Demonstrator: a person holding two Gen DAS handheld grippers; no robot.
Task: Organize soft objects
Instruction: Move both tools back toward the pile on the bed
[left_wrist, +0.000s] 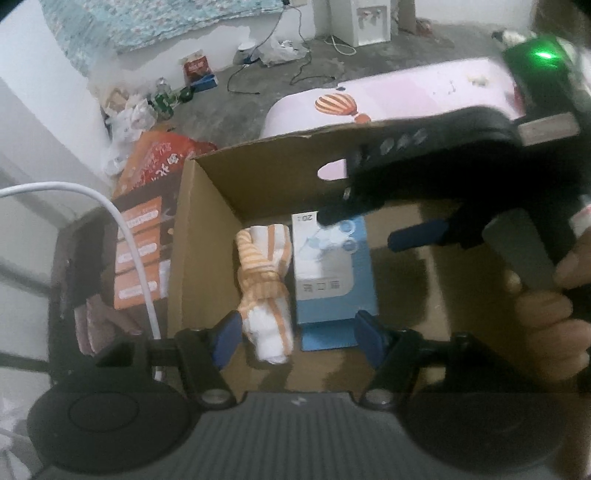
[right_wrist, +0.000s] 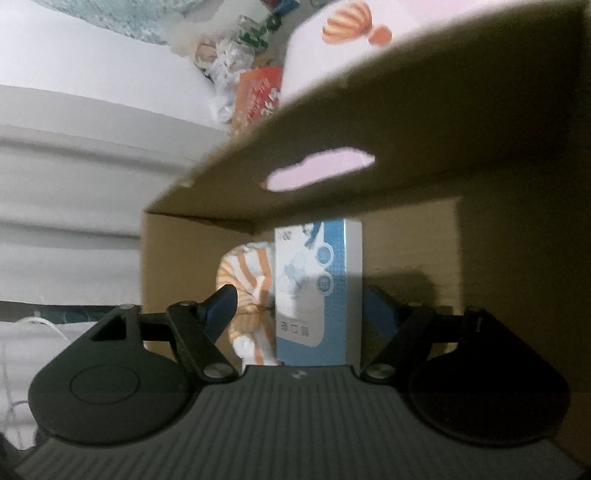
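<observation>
Sitting inside the cardboard box, the striped towel leans against the blue packet, both claws, left and right, are spread apart and empty, and a bump could tip the packet.

A white cable hangs beside an orange bag on the floor.

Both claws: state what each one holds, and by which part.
Nothing. The left claw and right claw are open above the striped towel and blue box.
</observation>
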